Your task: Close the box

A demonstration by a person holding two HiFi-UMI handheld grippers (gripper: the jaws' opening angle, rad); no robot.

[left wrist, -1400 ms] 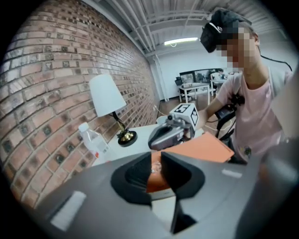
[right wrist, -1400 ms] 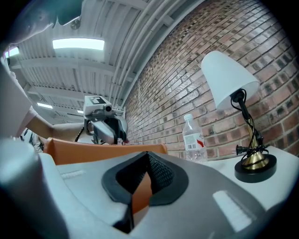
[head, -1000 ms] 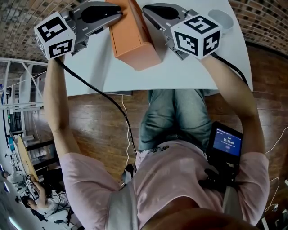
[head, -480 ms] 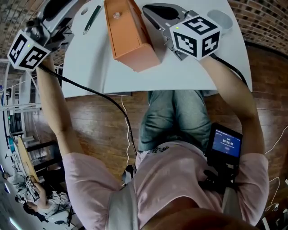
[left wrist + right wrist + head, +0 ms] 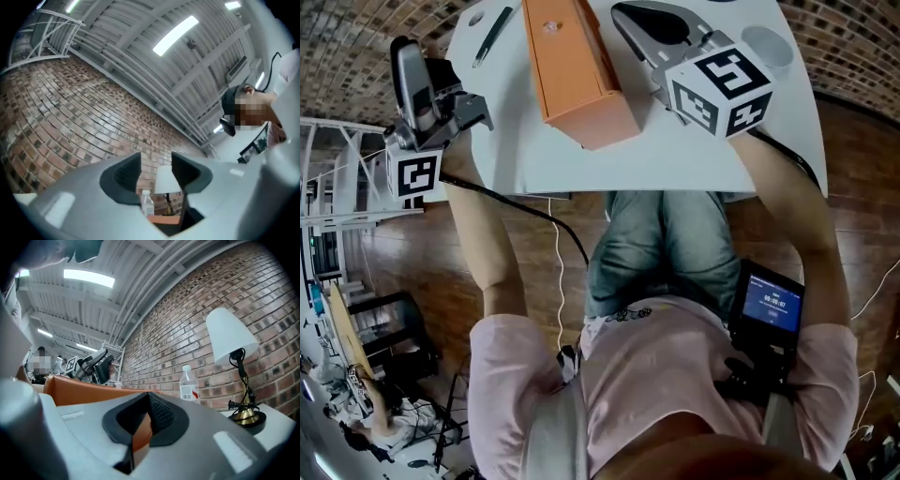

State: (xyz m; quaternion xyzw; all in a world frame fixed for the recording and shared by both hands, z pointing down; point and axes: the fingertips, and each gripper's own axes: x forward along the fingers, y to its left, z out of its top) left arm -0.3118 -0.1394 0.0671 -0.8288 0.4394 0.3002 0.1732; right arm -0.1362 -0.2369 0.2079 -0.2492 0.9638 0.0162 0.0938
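Observation:
The orange box lies lengthwise on the white table, its top face flat with a small knob on it. My right gripper rests beside the box's right side, jaws shut with nothing held; in the right gripper view the orange wall runs along its left. My left gripper is off the table's left edge, apart from the box and tilted upward. Its jaws are opening with nothing between them, and only a sliver of the box shows beyond them.
A dark pen lies on the table left of the box. A water bottle and a white-shaded lamp stand at the brick wall behind the table. A white round object sits at the far right corner. Cables hang below the front edge.
My left gripper left the box's left side, swung out past the table's left edge, tipped upward and opened. The right gripper stayed beside the box, shifting only slightly.

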